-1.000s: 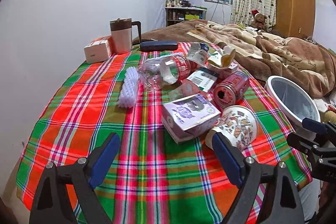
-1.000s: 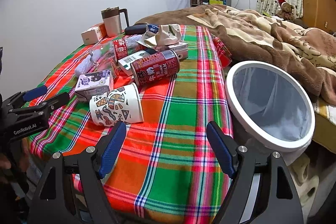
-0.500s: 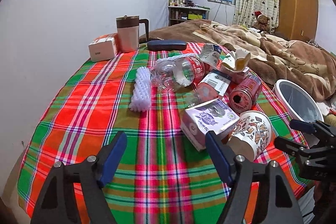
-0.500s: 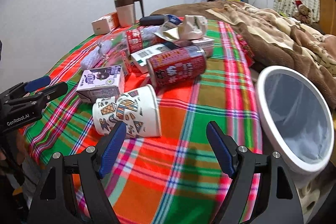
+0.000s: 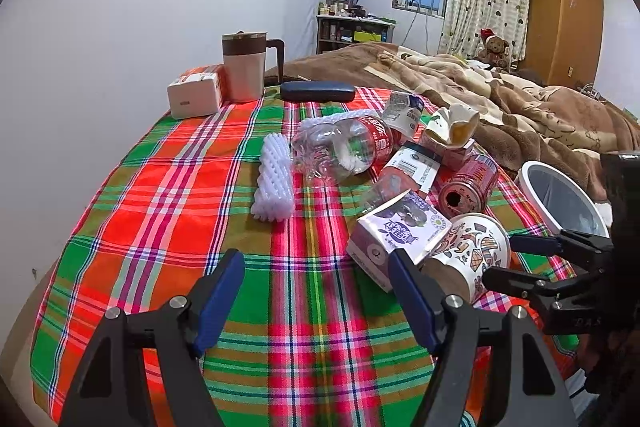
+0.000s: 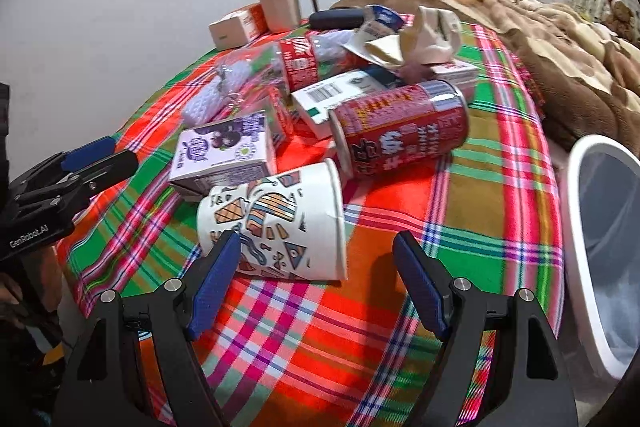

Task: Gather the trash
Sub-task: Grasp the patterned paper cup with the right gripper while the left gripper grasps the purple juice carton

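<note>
A pile of trash lies on the plaid tablecloth (image 5: 160, 187): a patterned paper cup (image 6: 280, 219) on its side, a purple carton (image 6: 224, 151), a red can (image 6: 400, 131), a clear bottle (image 5: 344, 147) with a red label, a white foam net (image 5: 274, 183) and a crumpled paper carton (image 5: 452, 127). My right gripper (image 6: 316, 247) is open, and the cup lies just ahead of its fingers. My left gripper (image 5: 312, 267) is open over bare cloth, left of the purple carton (image 5: 400, 227). A white-rimmed bin (image 6: 600, 227) stands off the table's right edge.
At the table's far end stand a beige mug (image 5: 244, 67) with a brown lid, a small box (image 5: 194, 95) and a black case (image 5: 318, 91). A bed with a brown blanket (image 5: 520, 107) lies beyond the table. A white wall runs along the left.
My left gripper's jaws have narrowed, and the pile now sits further right in its view. My right gripper has swung left from the bin toward the paper cup, which now looms larger.
</note>
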Demonstrator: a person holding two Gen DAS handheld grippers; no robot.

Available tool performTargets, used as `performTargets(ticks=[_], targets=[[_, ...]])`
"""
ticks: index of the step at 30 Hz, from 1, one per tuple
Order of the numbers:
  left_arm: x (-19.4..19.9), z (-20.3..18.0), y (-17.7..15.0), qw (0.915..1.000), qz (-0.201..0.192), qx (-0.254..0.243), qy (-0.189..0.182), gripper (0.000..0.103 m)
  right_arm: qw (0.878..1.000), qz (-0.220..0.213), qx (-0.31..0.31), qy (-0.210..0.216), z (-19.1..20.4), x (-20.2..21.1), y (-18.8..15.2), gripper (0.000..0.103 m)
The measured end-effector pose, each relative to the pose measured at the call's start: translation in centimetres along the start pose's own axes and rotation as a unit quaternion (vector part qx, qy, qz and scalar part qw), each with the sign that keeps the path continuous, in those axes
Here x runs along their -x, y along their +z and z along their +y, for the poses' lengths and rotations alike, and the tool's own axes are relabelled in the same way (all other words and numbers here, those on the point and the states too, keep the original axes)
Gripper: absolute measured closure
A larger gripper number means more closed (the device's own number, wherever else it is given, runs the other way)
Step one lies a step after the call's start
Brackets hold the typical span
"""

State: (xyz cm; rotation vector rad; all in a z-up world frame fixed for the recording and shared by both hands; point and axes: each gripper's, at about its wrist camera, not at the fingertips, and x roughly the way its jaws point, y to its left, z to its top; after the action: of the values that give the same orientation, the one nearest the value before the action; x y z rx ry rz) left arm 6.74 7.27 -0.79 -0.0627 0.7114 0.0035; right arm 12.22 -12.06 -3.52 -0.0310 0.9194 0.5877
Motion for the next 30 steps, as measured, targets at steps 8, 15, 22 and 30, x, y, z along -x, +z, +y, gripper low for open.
performTargets(ticks=[8, 15, 22, 30], targets=[[0.1, 0.0, 0.1, 1.0, 0.002, 0.002, -0.009, 0.028, 0.998, 0.018, -0.001, 0.055, -0.5, -1.0, 1.0, 0.045], [0.0, 0.0, 0.2, 0.9998, 0.007, 0.003, -0.017, 0.028, 0.998, 0.021, 0.006, 0.062, 0.5, -1.0, 0.7, 0.086], [-1.1, -0.7, 0.8, 0.9991, 0.013, 0.0, -0.041, 0.028, 0.998, -0.002, -0.001, 0.057, 0.3, 1.3, 0.1, 0.093], [-5.0, -2.4, 2.0, 0.9967, 0.053, 0.018, -0.059, 0.028, 0.999, -0.026, -0.036, 0.03, -1.7, 3.5, -1.3, 0.094]])
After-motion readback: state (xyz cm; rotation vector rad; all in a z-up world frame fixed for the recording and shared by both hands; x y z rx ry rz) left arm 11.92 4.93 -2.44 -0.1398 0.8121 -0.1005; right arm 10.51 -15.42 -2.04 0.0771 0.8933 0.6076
